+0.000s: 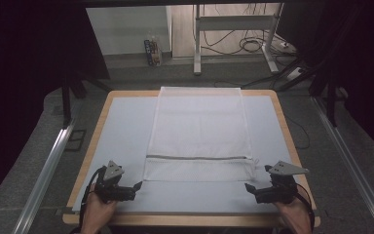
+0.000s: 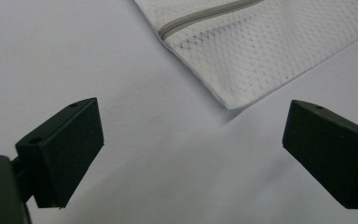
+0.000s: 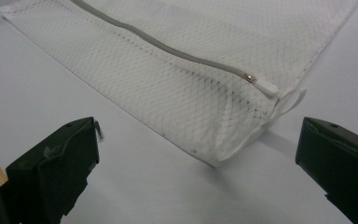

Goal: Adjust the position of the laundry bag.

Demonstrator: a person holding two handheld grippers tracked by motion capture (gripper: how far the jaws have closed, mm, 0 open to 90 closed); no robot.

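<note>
Two pairs of black fingers stand wide apart with nothing between them: the left gripper (image 1: 137,185) has its fingers (image 2: 61,151) aimed at the near left corner of the mesh laundry bag (image 1: 198,134), and the right gripper (image 1: 247,187) points its fingers (image 3: 56,168) at the near right corner, where the zipper pull (image 3: 265,87) and a small white loop (image 3: 291,99) lie. Neither set touches the fabric; each hovers just beside its corner, low over the pale tabletop (image 1: 121,126). The bag lies flat in the middle of the tabletop, its grey zipper (image 1: 197,157) running across near the person's edge and closed as far as can be seen. Judging by this, the step in hand is the approach, before any grasp. The next move likely calls for sliding each lower finger under a corner so the thin mesh is pinched cleanly, both sides together, without pushing the bag away or wrinkling it.
</note>
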